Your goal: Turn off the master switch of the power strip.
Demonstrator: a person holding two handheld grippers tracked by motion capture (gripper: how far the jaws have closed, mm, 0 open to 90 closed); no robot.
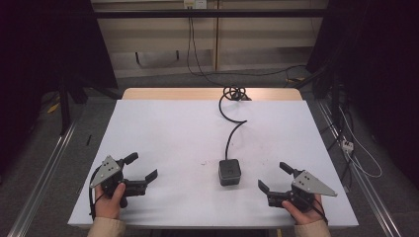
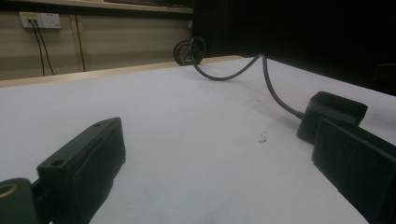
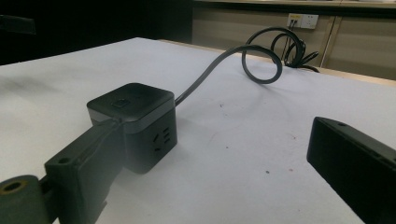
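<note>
- High view findings: a black cube-shaped power socket (image 1: 230,172) sits on the white table (image 1: 163,133), near the front edge and slightly right of centre, resting flat with its top face level.
- Its black cable (image 1: 231,126) runs from the back face toward the far edge and ends in a loose coil at that edge.
- I hold the left gripper (image 1: 141,169) near the front-left corner, jaws spread wide and holding nothing, well apart from the socket.
- I hold the right gripper (image 1: 274,176) near the front-right corner, jaws likewise spread and empty, pointing toward the socket but not touching it.
- Right gripper view: the socket (image 3: 133,125) lies just ahead of the left-hand jaw, off the line between the two jaws.
- Judgement: the step in hand is the approach to the cube with the right gripper.
- Recommended: swing the hand so the cube centres between the jaws, stay low over the table, and close on two opposite flat sides.
- Risk: the stiff cable may twist the cube under a corner grip; steady it with the left gripper if needed.
</note>
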